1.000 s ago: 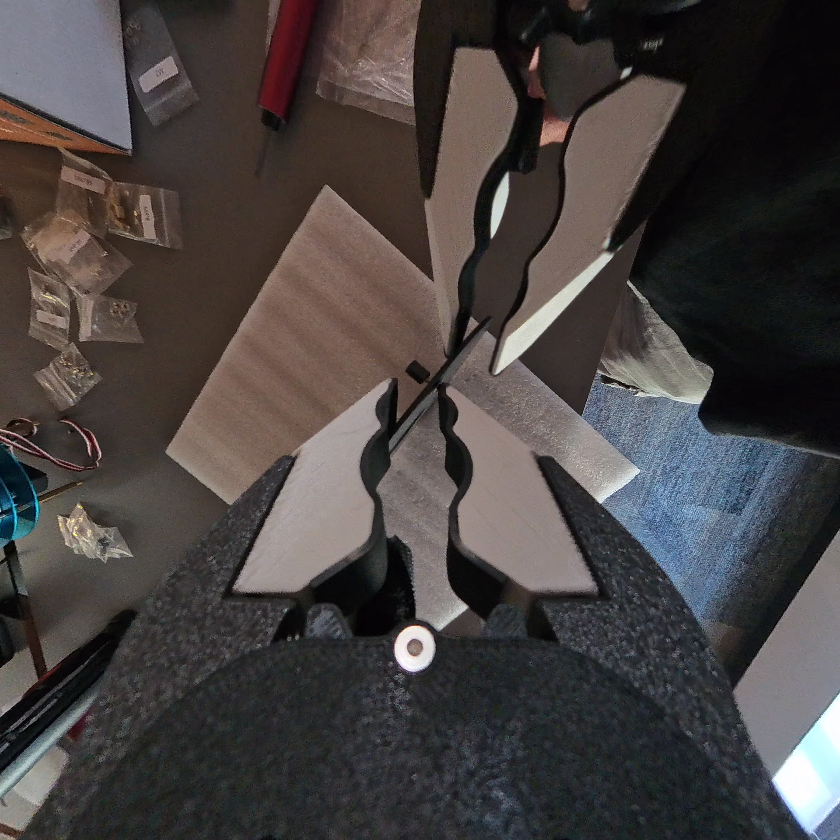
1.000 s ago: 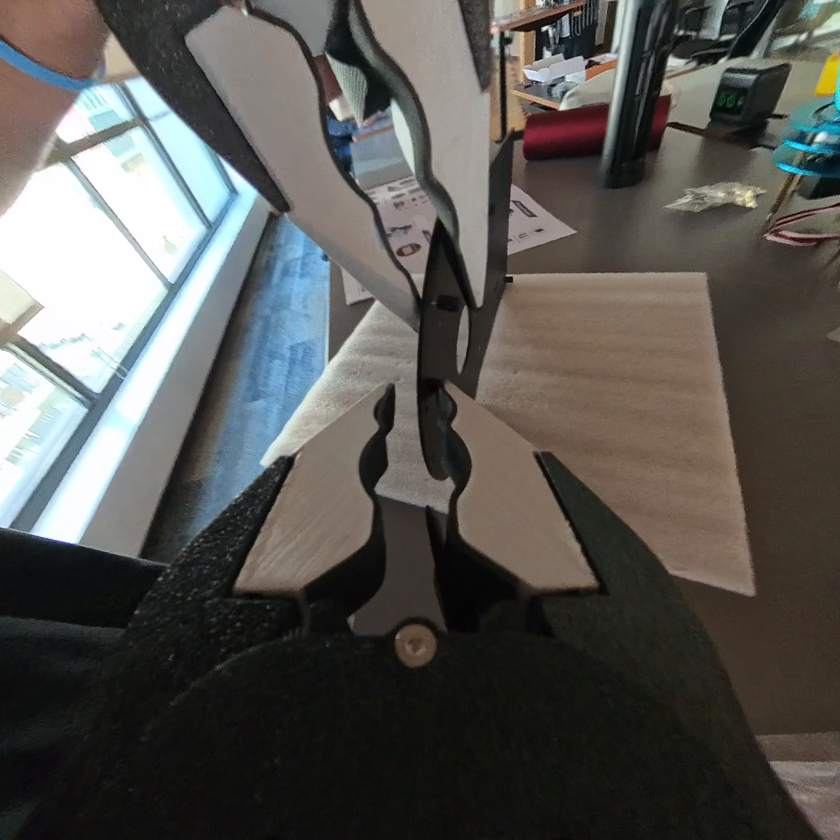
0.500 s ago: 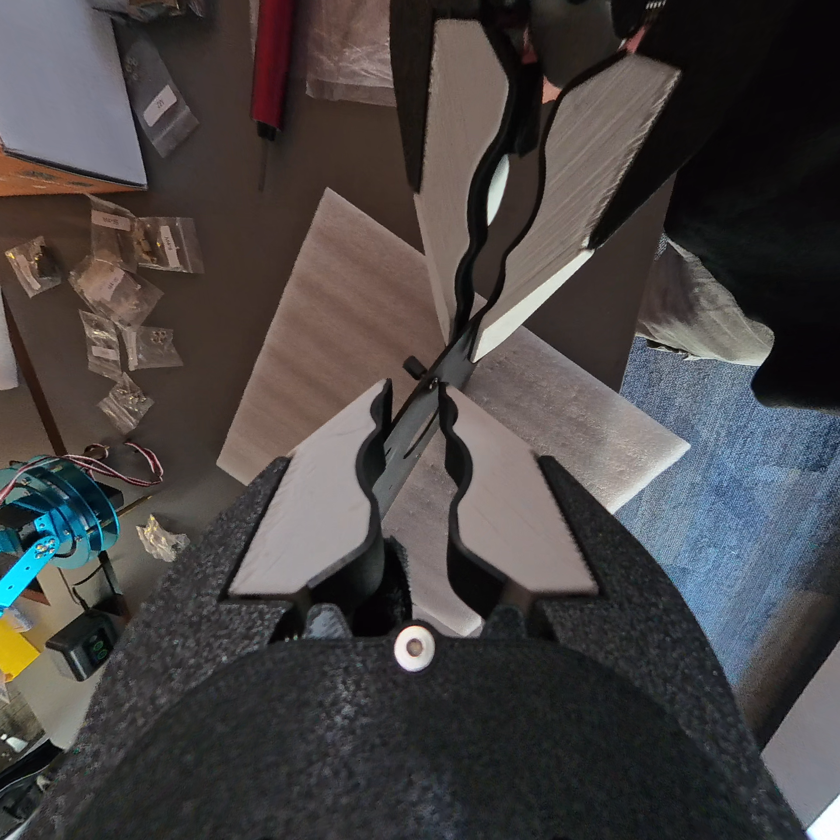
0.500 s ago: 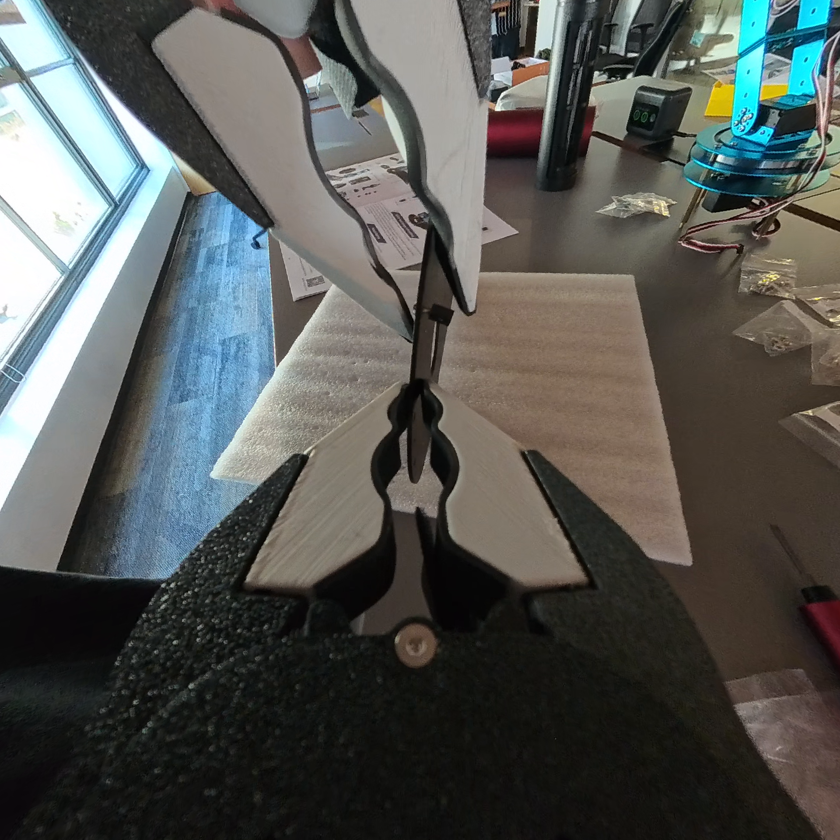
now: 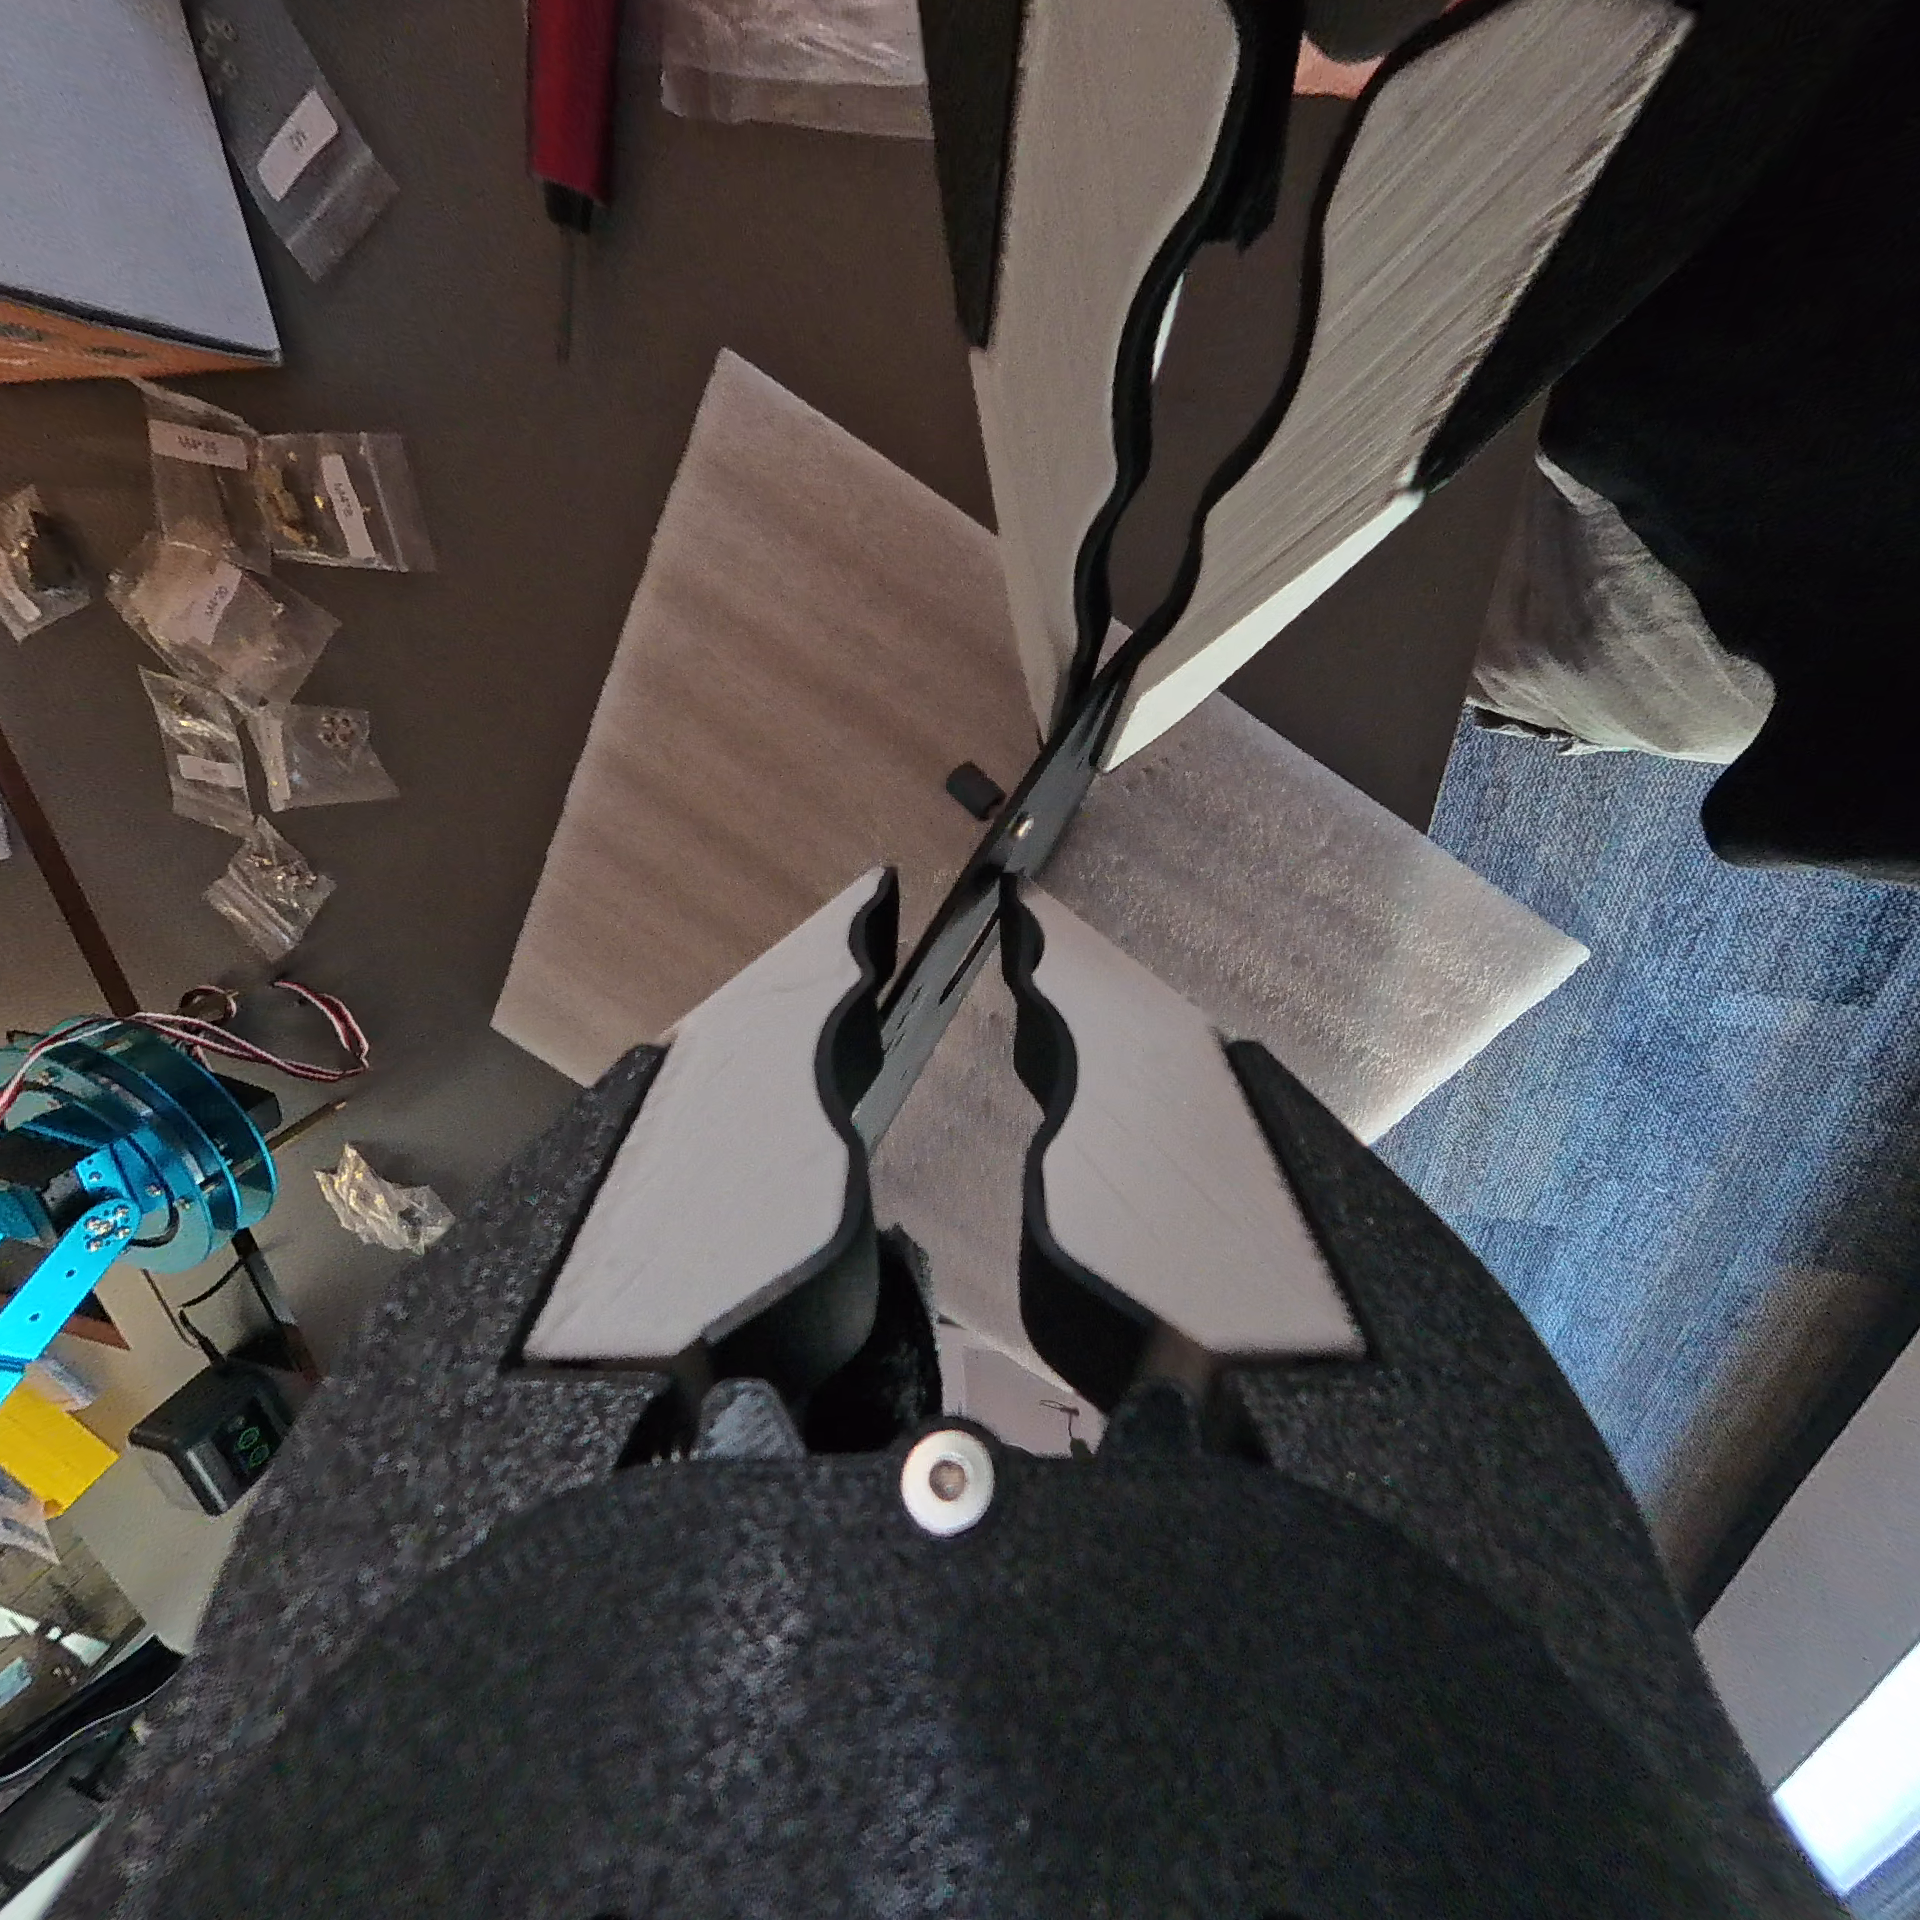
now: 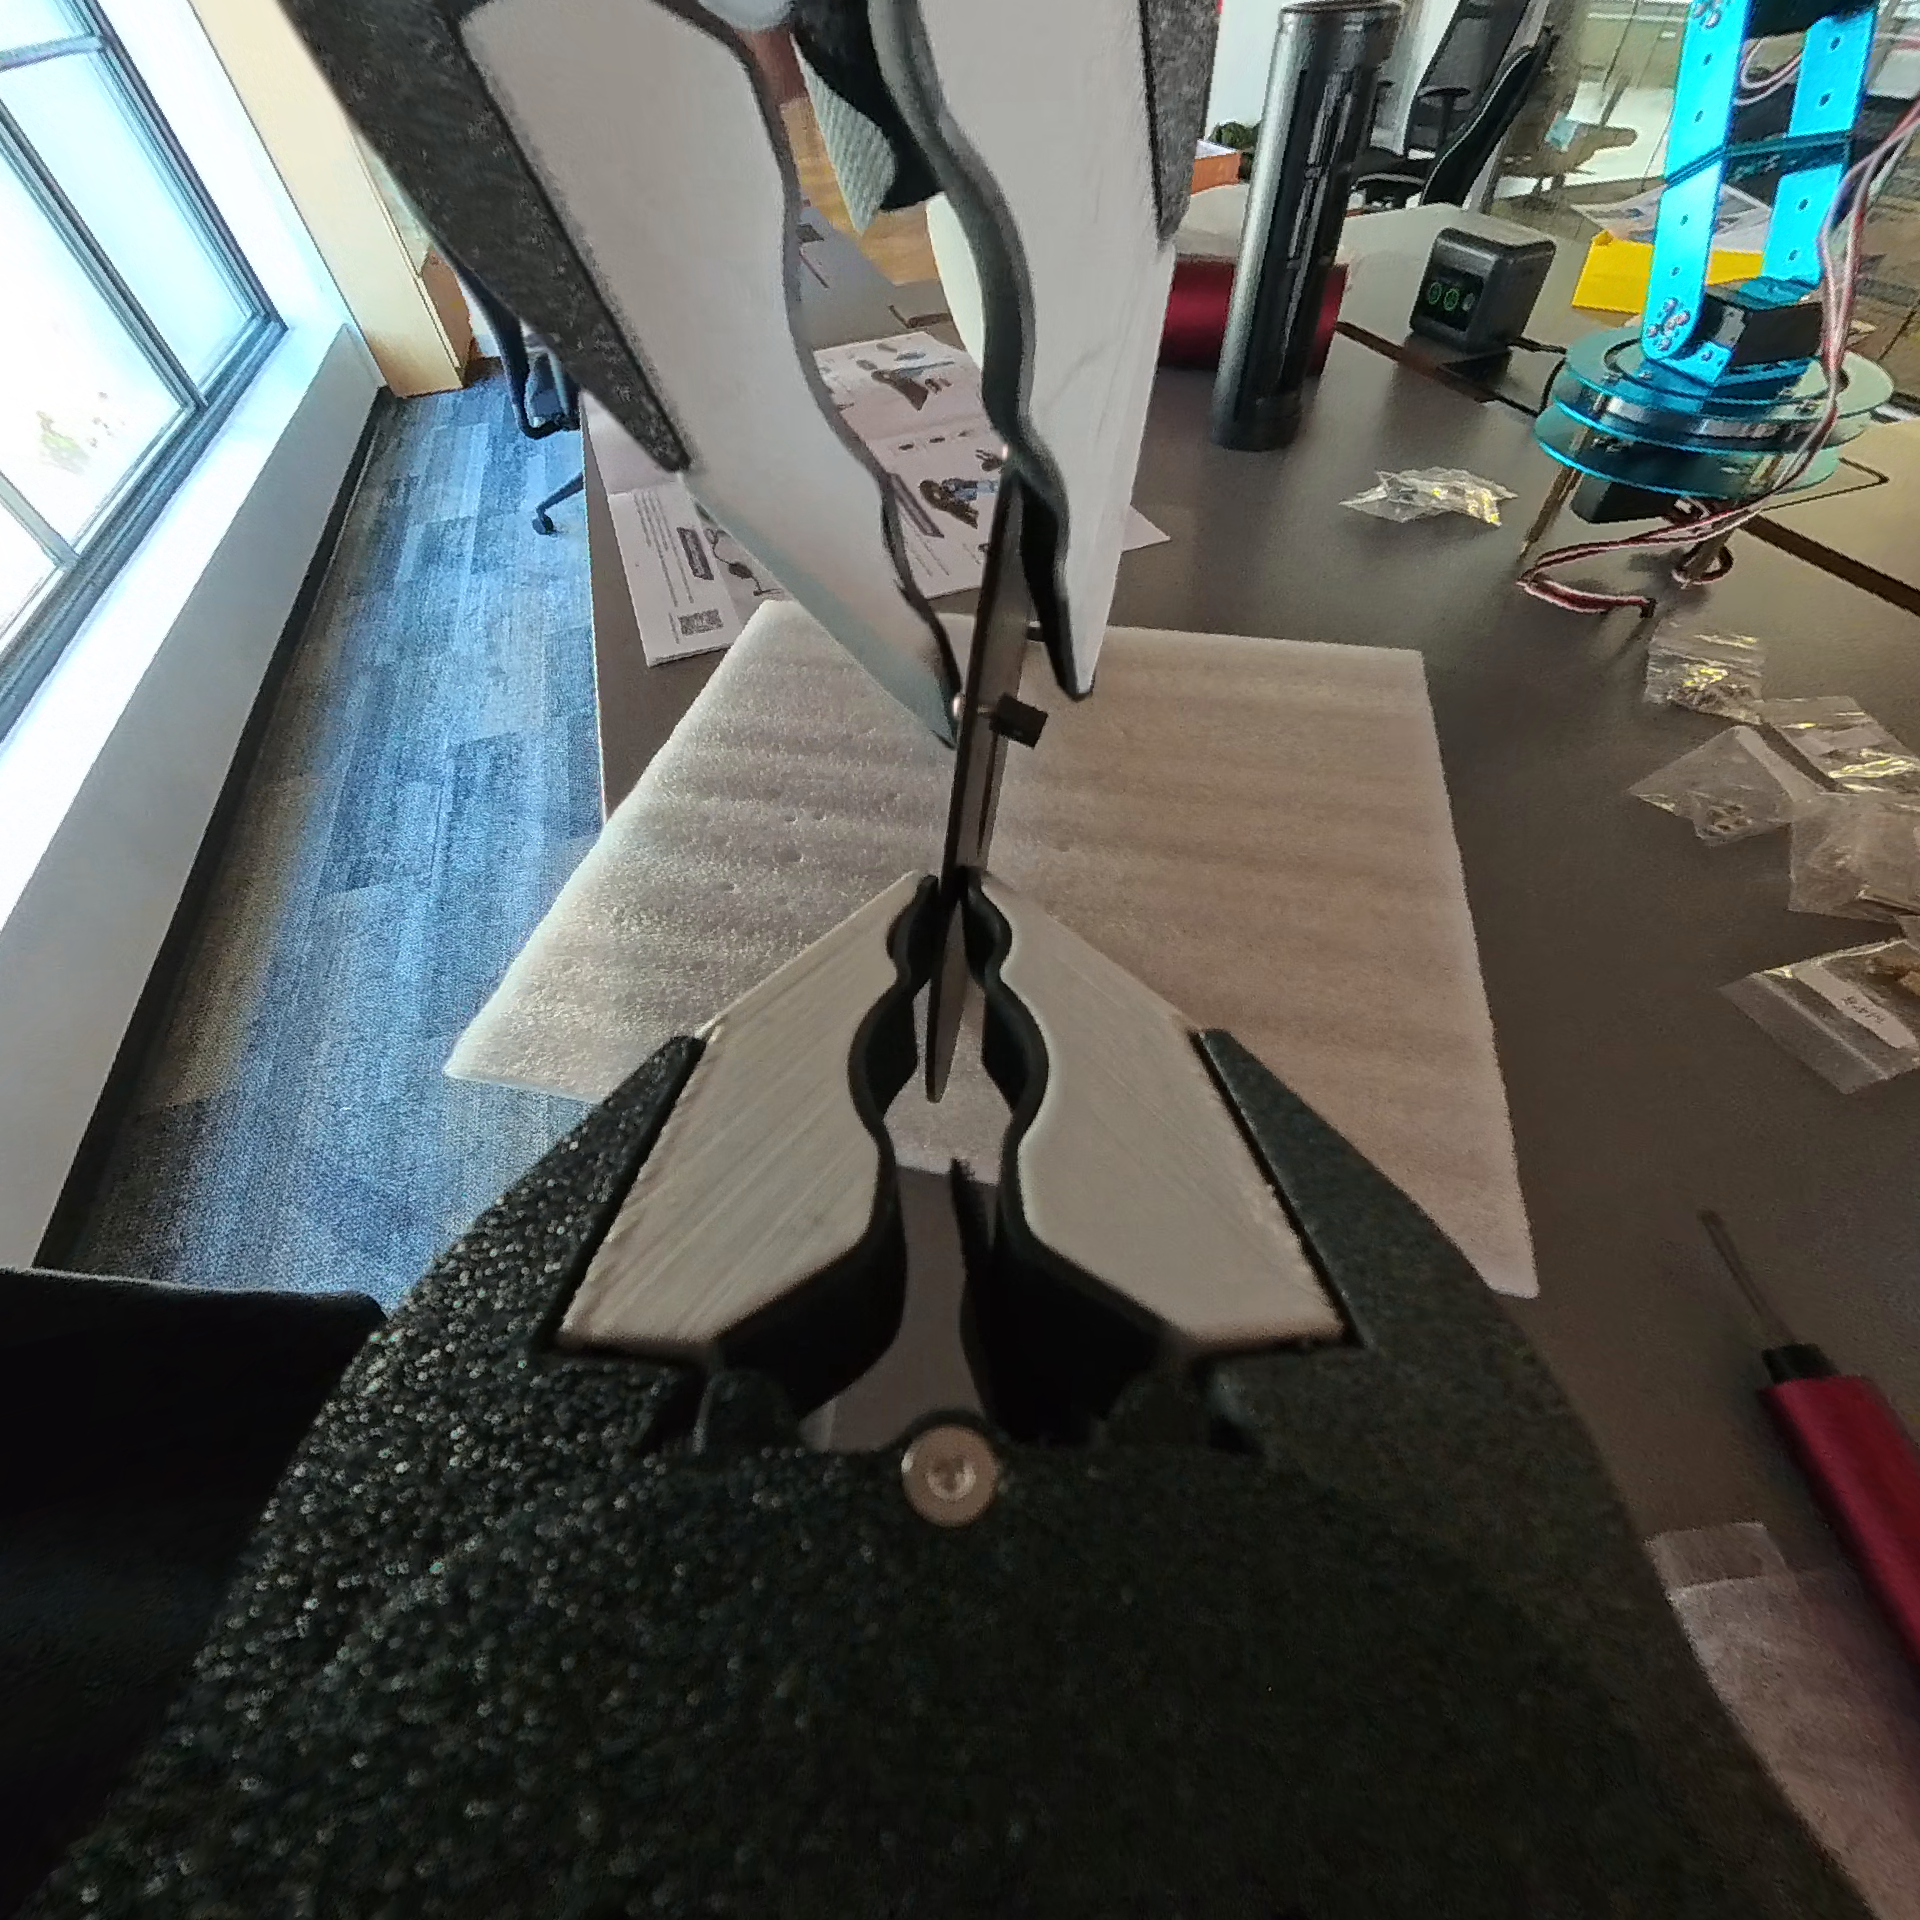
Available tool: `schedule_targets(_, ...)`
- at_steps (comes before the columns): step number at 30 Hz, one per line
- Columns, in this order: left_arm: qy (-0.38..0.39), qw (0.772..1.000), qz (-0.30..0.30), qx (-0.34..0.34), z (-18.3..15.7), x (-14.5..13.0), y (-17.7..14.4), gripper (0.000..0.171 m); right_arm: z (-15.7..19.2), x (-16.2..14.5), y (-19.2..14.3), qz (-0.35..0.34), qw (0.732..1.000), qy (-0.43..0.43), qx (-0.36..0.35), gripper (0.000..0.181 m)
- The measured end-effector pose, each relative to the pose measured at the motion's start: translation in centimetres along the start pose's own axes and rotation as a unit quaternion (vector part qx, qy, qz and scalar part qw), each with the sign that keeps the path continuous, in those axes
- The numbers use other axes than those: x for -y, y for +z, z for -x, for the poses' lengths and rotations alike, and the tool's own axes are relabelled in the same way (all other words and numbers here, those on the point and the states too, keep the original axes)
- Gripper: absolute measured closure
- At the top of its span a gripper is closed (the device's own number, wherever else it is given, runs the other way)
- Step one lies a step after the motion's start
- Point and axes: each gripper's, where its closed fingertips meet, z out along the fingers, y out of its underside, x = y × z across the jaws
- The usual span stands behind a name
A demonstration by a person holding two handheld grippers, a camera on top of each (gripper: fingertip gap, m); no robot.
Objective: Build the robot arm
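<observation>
A thin black metal plate (image 5: 1029, 821) with slots hangs in the air between my two grippers, above a white foam sheet (image 5: 769, 665) on the dark table. My left gripper (image 5: 948, 904) is shut on one end, with the plate lying aslant across its jaws. My right gripper (image 5: 1081, 717) comes in from above and is shut on the other end. In the right wrist view the plate (image 6: 982, 748) shows edge-on, pinched at my right gripper (image 6: 943, 894). The left gripper (image 6: 1008, 696) holds it from above. A small black stub (image 6: 1018, 719) sticks out of the plate. The foam sheet (image 6: 1195, 831) lies beneath.
Bags of small hardware (image 5: 239, 623) (image 6: 1818, 810), a red-handled screwdriver (image 6: 1860, 1475), a blue metal arm on a round base (image 6: 1704, 384), a black cylinder (image 6: 1288, 208), a small black box (image 6: 1475, 281) and printed sheets (image 6: 686, 571) lie around. The table edge drops to blue carpet (image 5: 1662, 987). The grippers are tip to tip, or close to it.
My right gripper has shut on the near end of the plate, which it only straddled a second ago. The left gripper has kept its hold. Both views have swung a little.
</observation>
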Motion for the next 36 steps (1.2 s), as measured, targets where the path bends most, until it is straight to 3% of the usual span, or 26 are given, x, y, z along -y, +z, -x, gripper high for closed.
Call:
schedule_targets(30, -0.020, 0.999, -0.017, 0.019, -0.1, -0.8, -0.3, 0.151, 0.7, -0.1, 0.0, -0.002, 1.000, 0.014, 0.014, 0.177)
schedule_targets(36, -0.022, 0.999, -0.022, 0.031, 0.1, -0.6, -0.2, 0.151, 1.1, -0.5, -0.1, 0.003, 1.000, 0.014, 0.026, 0.166)
